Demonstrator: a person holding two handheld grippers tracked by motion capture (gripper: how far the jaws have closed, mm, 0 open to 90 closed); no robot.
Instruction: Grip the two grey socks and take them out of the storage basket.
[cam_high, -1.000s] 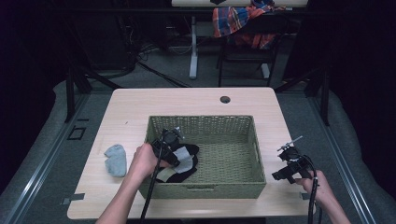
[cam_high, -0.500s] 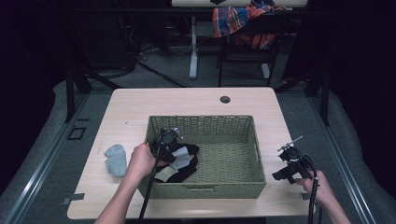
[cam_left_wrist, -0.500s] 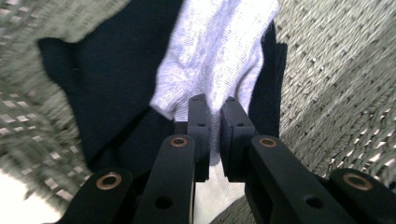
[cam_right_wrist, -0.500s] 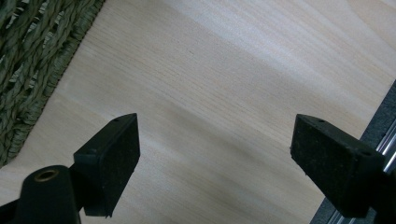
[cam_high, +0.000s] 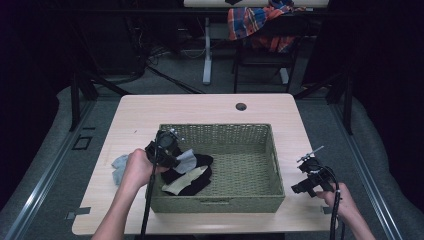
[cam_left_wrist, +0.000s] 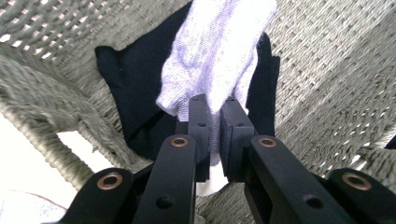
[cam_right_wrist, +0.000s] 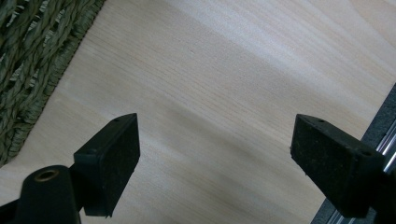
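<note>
Two jaws of the left gripper (cam_left_wrist: 214, 116) pinch a pale grey, soft-knit sock (cam_left_wrist: 219, 51).

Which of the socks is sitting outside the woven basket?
The pale blue-grey sock on the table, left of the green woven basket. The light grey, black and cream socks are inside.

My left gripper (cam_left_wrist: 215, 116) sits at the bottom centre of the frame, its two black jaws clamped on a pale grey sock (cam_left_wrist: 219, 51) that runs up from them to the top edge. Behind the sock I see a black sock (cam_left_wrist: 135, 88) lying in the woven green basket (cam_left_wrist: 322, 79), whose wall crosses the left side. At lower left I see a strip of pale table (cam_left_wrist: 79, 144).
</note>
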